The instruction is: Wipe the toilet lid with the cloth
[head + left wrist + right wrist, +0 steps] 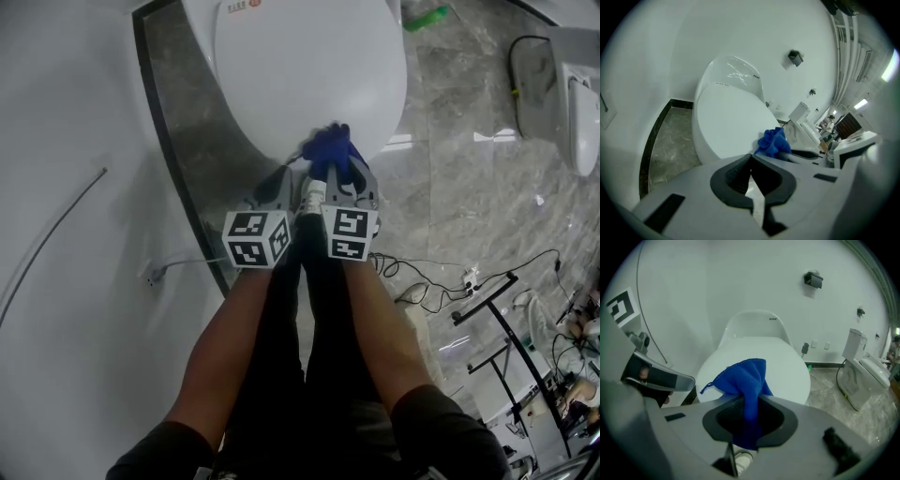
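A: Cloth location?
B: Clamped in right gripper jaws, at toilet lid six o'clock edge.
A: Left gripper?
B: Jaws closed, empty, at right gripper's nine o'clock.
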Motion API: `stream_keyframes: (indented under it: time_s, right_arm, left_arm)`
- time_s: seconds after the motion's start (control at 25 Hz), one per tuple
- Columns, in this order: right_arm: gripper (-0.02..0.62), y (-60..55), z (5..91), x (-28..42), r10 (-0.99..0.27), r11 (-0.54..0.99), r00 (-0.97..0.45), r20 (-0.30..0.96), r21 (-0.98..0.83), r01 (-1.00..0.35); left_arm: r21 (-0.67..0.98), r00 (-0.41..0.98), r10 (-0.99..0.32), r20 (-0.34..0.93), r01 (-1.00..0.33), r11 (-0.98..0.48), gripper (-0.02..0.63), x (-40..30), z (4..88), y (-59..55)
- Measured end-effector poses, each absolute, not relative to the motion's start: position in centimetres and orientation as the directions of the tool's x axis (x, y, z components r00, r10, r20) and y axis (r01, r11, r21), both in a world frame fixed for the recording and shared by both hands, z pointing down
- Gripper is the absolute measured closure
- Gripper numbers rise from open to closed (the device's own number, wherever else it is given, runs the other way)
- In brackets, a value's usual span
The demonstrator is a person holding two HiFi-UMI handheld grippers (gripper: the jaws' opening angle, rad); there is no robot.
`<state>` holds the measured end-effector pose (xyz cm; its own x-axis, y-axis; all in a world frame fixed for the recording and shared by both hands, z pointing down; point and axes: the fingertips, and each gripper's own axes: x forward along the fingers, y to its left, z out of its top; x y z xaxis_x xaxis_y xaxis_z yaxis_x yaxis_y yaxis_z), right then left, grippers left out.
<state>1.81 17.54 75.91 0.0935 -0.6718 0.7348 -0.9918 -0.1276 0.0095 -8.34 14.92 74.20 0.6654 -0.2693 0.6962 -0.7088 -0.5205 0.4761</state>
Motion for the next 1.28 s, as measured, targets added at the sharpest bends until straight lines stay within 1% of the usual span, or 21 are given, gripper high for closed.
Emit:
stream_keyframes:
  time_s: [0.16, 0.32, 0.44, 0.56, 0.64, 0.72, 0.84, 0.96, 1.12, 1.2, 1.28]
  right_arm:
    - [0.526, 18.5, 75.9, 5.9, -0.659, -0.273, 0.19, 0.728, 0.004, -0.962]
    - [0.528, 19.7, 76.4, 10.0, -0.641, -0.375, 0.285, 0.713, 0.034, -0.926]
    - [0.528, 20.3, 77.2, 12.6, -0.616, -0.453, 0.319, 0.72, 0.007, -0.891]
    - [0.528, 21.5, 77.6, 14.6, -0.558, -0.492, 0.319, 0.766, 0.004, -0.87]
    - [0.528, 21.0, 75.4, 15.4, -0.565, -0.465, 0.318, 0.762, 0.025, -0.885]
    - [0.528, 19.7, 70.6, 15.3, -0.631, -0.419, 0.318, 0.708, 0.035, -0.908]
    - [0.528, 19.4, 60.2, 13.5, -0.738, -0.374, 0.293, 0.607, -0.006, -0.927]
    - [0.528, 19.5, 48.6, 11.0, -0.831, -0.312, 0.235, 0.504, -0.074, -0.947]
    - [0.528, 17.5, 35.3, 7.2, -0.915, -0.124, 0.102, 0.391, -0.032, -0.992]
    - [0.528, 15.7, 29.6, 6.5, -0.948, -0.021, 0.03, 0.316, 0.032, -0.999]
    - [0.528, 14.0, 25.3, 6.8, -0.963, 0.07, -0.04, 0.267, 0.105, -0.992]
  left_arm:
    - [0.487, 0.683, -0.239, 0.69, -0.683, -0.545, 0.595, -6.4, 74.3, 15.3]
    - [0.483, 0.702, -0.205, 0.682, -0.643, -0.594, 0.595, -4.5, 74.2, 16.0]
    - [0.477, 0.712, -0.189, 0.676, -0.619, -0.624, 0.595, -3.6, 74.0, 16.2]
    - [0.476, 0.716, -0.181, 0.674, -0.609, -0.635, 0.595, -3.1, 73.0, 16.6]
    - [0.47, 0.725, -0.197, 0.66, -0.603, -0.644, 0.595, -2.8, 70.9, 15.6]
    - [0.459, 0.742, -0.237, 0.627, -0.598, -0.657, 0.595, -2.7, 67.2, 13.7]
    - [0.419, 0.757, -0.311, 0.574, -0.599, -0.683, 0.595, -3.4, 59.4, 12.1]
    - [0.378, 0.78, -0.362, 0.511, -0.582, -0.72, 0.595, -3.7, 50.3, 11.9]
    - [0.286, 0.785, -0.416, 0.459, -0.574, -0.767, 0.595, -5.2, 37.9, 10.9]
    - [0.246, 0.774, -0.464, 0.431, -0.596, -0.765, 0.595, -5.5, 32.6, 9.8]
    - [0.218, 0.76, -0.514, 0.397, -0.622, -0.752, 0.595, -5.2, 28.3, 8.8]
